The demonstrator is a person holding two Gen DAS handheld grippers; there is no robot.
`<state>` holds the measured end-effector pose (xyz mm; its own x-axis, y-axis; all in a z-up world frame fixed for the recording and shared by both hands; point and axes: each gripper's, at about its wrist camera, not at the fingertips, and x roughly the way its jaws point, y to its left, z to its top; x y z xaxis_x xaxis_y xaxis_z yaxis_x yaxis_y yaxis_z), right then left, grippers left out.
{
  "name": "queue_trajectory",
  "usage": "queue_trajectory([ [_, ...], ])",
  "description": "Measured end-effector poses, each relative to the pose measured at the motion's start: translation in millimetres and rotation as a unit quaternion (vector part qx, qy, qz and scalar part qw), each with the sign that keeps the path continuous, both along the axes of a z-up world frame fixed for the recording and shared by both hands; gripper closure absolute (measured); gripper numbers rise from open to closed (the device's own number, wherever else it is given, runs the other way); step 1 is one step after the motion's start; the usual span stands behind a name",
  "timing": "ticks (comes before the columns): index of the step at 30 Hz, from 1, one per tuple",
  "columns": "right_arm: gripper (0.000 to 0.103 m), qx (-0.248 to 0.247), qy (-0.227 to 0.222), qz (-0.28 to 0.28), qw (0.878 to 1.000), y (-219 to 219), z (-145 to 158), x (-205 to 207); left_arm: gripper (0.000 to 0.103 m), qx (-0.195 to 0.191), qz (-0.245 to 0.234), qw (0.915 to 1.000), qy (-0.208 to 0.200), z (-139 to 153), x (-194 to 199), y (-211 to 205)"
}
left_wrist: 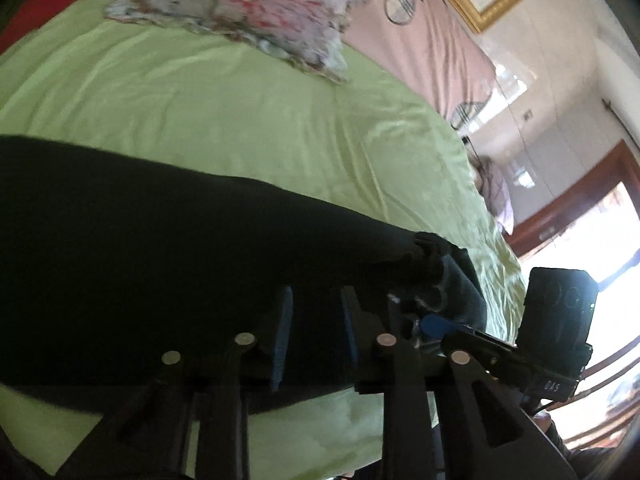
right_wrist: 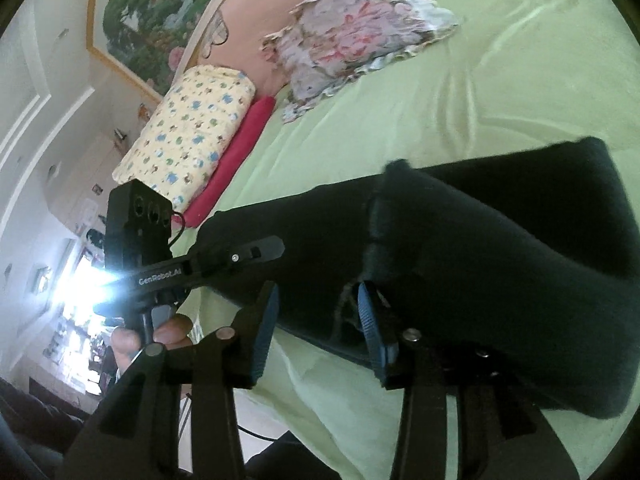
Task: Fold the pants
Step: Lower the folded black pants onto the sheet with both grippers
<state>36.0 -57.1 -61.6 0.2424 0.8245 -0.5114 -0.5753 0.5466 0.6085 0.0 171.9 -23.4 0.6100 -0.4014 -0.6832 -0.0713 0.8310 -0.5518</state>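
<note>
Where the view sits closest, left gripper (left_wrist: 314, 328): blue pads parted narrowly, black cloth between them, a grip not confirmable. Right gripper (right_wrist: 316, 332): jaws set wide, poised at the near edge of the black pants (right_wrist: 460, 248), nothing clamped. Pants: lying across the green bedsheet (left_wrist: 240, 112), partly doubled over, gathered waistband (left_wrist: 432, 268) at the left gripper's side. Beyond: floral pillow (right_wrist: 360, 36) on the sheet. Further: red cushion (right_wrist: 236, 168) beside yellow patterned bolster (right_wrist: 192, 128). Farthest: gilt-framed painting (right_wrist: 152, 12) on the wall.
</note>
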Motion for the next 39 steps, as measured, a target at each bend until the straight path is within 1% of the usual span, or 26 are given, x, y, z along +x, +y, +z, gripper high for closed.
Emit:
queue_trajectory([
  [2,0.06,0.0,0.001,0.007,1.0,6.7,1.5,-0.8,0.077,0.004,0.017,0.9999,0.001,0.7,-7.8,6.7],
  [5,0.06,-0.003,-0.003,0.026,1.0,20.2,4.1,-4.3,0.077,-0.01,0.029,0.9995,0.0,0.7,-17.6,17.3],
  [7,0.06,-0.005,-0.006,0.033,0.999,26.2,5.5,-6.6,0.077,-0.012,0.04,0.9991,-0.001,1.5,-26.2,24.2],
  [9,0.06,-0.006,-0.01,0.043,0.999,33.4,8.1,-8.1,0.074,-0.015,0.051,0.9986,-0.002,2.9,-31.4,29.1],
  [10,0.06,-0.007,-0.011,0.045,0.999,35.2,9.0,-8.3,0.069,-0.017,0.06,0.9981,-0.003,3.5,-36.3,33.6],
  [11,0.06,-0.008,-0.013,0.047,0.999,38.3,9.8,-8.6,0.067,-0.018,0.07,0.9974,-0.004,4.2,-43.2,37.8],
  [19,0.06,-0.015,-0.017,0.067,0.997,61.3,16.6,-6.0,0.067,-0.028,0.122,0.9921,0.006,2.3,-83.0,68.5],
  [21,0.06,-0.018,-0.017,0.075,0.997,70.2,17.5,-4.6,0.067,-0.031,0.142,0.9893,0.007,2.5,-94.6,79.0],
  [24,0.06,-0.02,-0.014,0.089,0.996,83.8,17.9,-2.7,0.063,-0.044,0.169,0.9847,0.01,0.3,-111.7,94.5],
  [28,0.06,-0.028,-0.013,0.109,0.994,104.8,20.3,-1.4,0.063,-0.035,0.206,0.9777,0.015,-2.7,-131.6,111.3],
  [31,0.06,-0.032,-0.017,0.122,0.992,119.5,24.3,0.0,0.063,-0.04,0.226,0.9731,0.018,-6.1,-140.9,121.3],
  [34,0.059,-0.035,-0.024,0.13,0.991,131.3,29.2,2.6,0.058,-0.042,0.25,0.967,0.023,-9.1,-148.7,131.5],
  [37,0.057,-0.038,-0.025,0.133,0.99,141.7,32.9,5.0,0.058,-0.049,0.273,0.9605,0.027,-12.3,-150.3,140.2],
  [39,0.057,-0.038,-0.028,0.136,0.99,149.8,36.5,7.1,0.055,-0.056,0.281,0.9578,0.029,-16.1,-152.5,146.5],
])
